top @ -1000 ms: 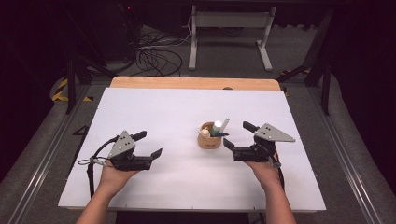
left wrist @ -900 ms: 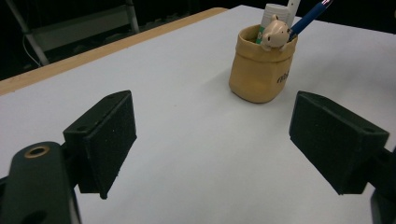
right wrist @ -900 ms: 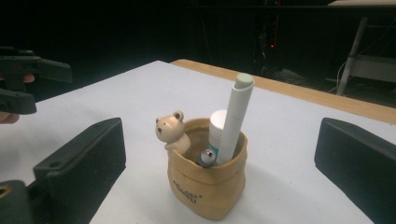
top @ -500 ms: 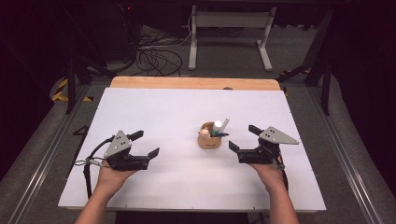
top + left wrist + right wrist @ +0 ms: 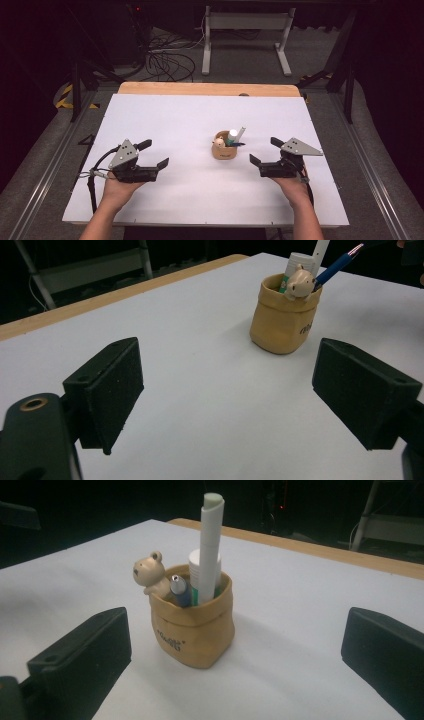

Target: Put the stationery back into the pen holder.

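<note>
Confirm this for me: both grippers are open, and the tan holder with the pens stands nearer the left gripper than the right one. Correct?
Not quite. The tan holder stands nearer the right gripper than the left gripper, as the high view shows. Both grippers are indeed open.

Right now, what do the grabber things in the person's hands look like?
Both grippers, left and right, are black with two blocky, rough-padded jaws. Each carries a grey three-cornered plate on top dotted with small holes, and a dark cable trails behind. The forearms are bare, no sleeves.
</note>
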Available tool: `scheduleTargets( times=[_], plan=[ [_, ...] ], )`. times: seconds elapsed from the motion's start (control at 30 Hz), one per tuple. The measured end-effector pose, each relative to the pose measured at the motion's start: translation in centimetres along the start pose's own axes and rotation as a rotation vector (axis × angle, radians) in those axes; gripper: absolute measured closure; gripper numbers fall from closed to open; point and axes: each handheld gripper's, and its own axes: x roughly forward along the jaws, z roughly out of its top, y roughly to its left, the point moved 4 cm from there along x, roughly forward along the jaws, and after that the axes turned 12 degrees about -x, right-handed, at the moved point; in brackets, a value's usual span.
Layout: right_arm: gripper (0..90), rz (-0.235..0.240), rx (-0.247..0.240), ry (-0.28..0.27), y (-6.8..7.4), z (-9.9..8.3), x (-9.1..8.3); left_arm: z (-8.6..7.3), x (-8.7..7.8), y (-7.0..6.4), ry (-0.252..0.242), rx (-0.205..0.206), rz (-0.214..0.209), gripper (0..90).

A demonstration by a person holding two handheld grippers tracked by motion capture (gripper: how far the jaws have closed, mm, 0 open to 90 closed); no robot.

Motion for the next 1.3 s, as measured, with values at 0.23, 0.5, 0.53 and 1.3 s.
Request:
scheduleTargets(
  times=[0.23,0.5,0.53,1.3],
  plan=[
    [0.4,-0.023,0.012,0.034,-0.6,-0.8,-0.7,0.1,-0.1,0.1,-0.005,-0.001,-0.001,13.7],
    [0.5,-0.048,0.025,0.044,-1.0,-1.3,-1.4,0.2,-0.5,0.4,-0.025,-0.022,-0.017,13.4],
    [0.5,-0.048,0.021,0.044,-1.0,-1.4,-1.5,0.2,-0.6,0.3,-0.024,-0.028,-0.019,13.4],
    [1.6,-0.087,0.021,0.031,-1.1,-2.0,-3.0,0.2,-1.5,1.0,-0.052,-0.045,-0.029,12.9]
  ],
)
